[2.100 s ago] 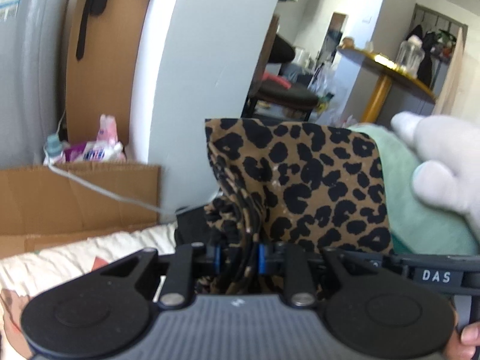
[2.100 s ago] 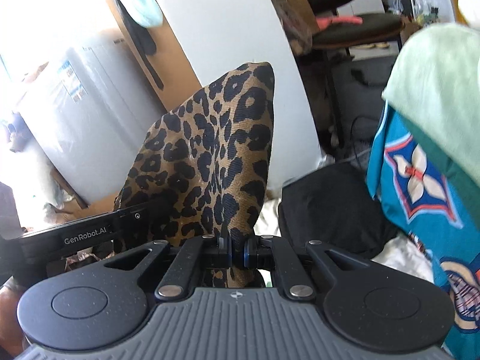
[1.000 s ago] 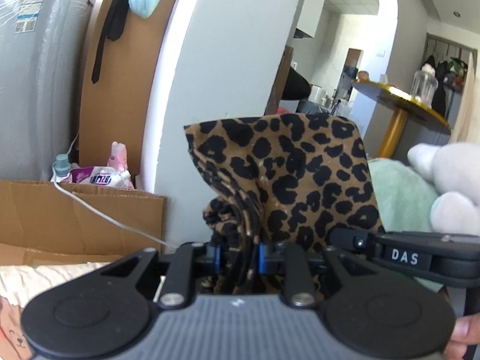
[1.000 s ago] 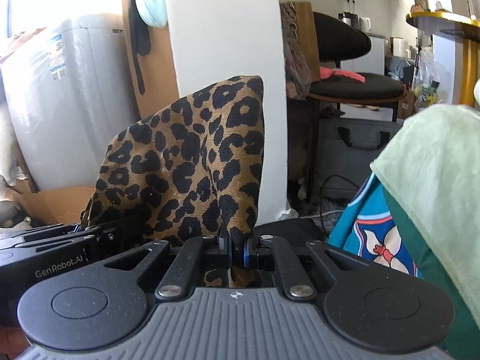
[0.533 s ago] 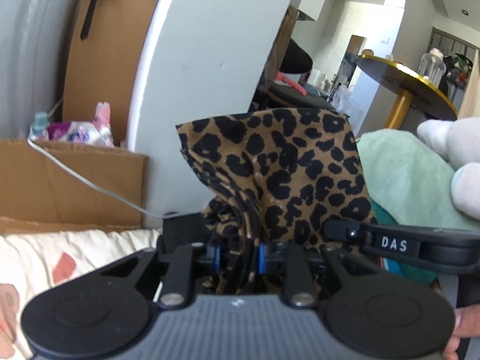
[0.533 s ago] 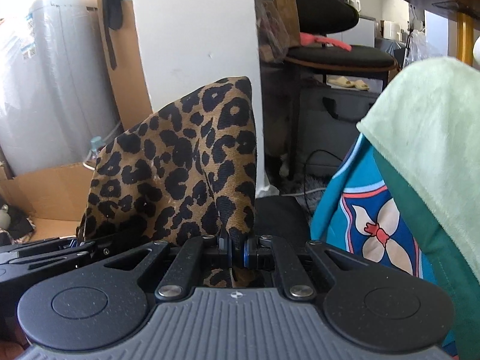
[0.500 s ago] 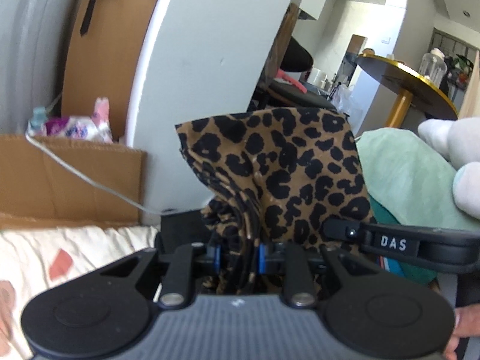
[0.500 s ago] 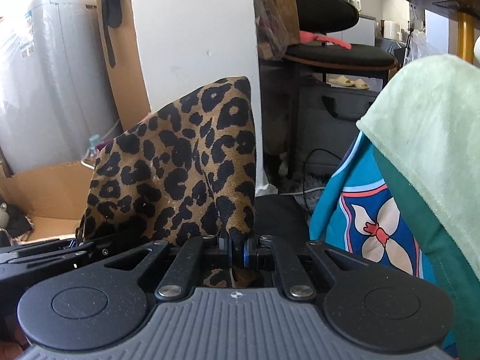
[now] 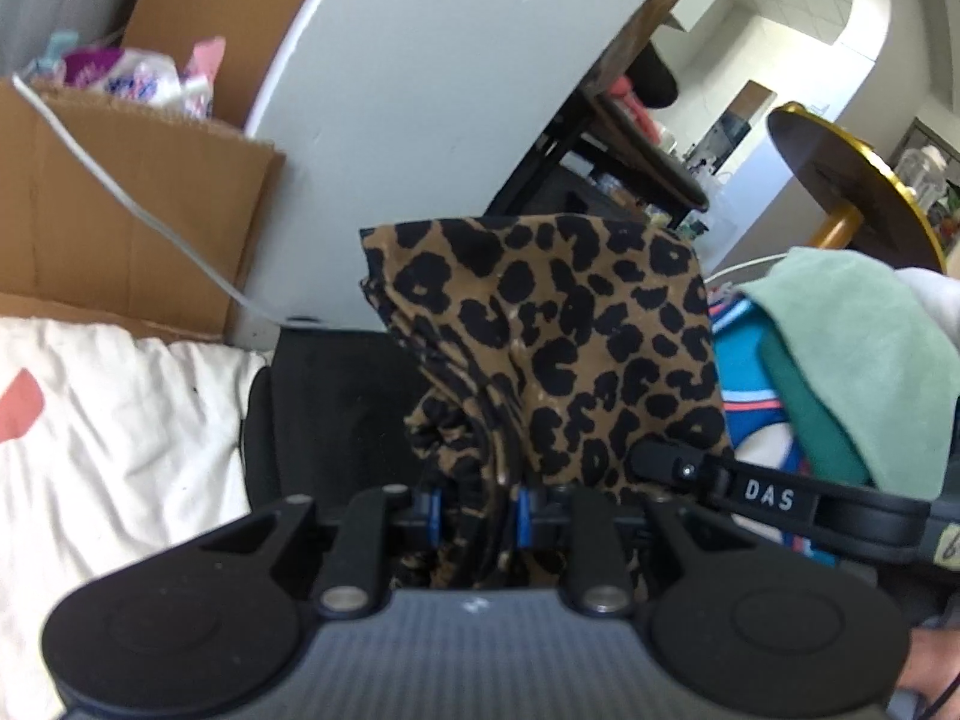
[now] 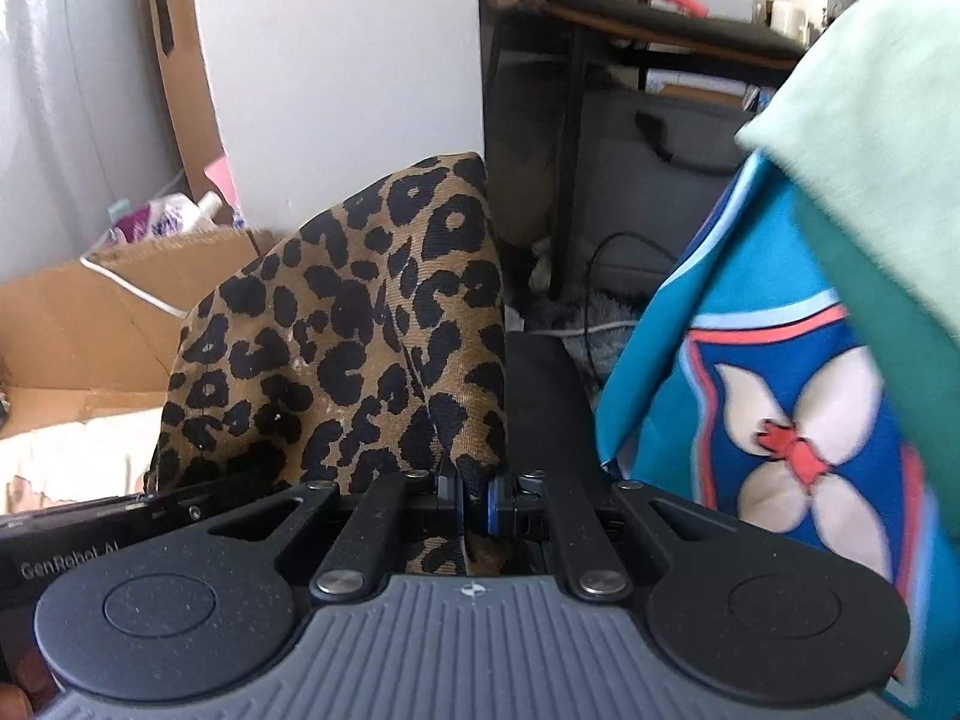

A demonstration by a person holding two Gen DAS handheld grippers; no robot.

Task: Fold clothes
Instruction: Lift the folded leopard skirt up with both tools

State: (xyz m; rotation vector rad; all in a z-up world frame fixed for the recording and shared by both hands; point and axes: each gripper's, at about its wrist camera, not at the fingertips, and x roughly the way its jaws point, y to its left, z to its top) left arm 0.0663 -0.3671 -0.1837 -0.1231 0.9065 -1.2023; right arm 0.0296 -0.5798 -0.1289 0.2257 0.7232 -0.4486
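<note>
Both tongs pinch bunched, seemingly twill leopard-print cloth [image 9: 558,348].

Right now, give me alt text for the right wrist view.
The right gripper is shut on a bunched fold of leopard-print cloth standing up in front of it. A blue patterned garment under a pale green one fills the right; a cardboard box sits left.
</note>
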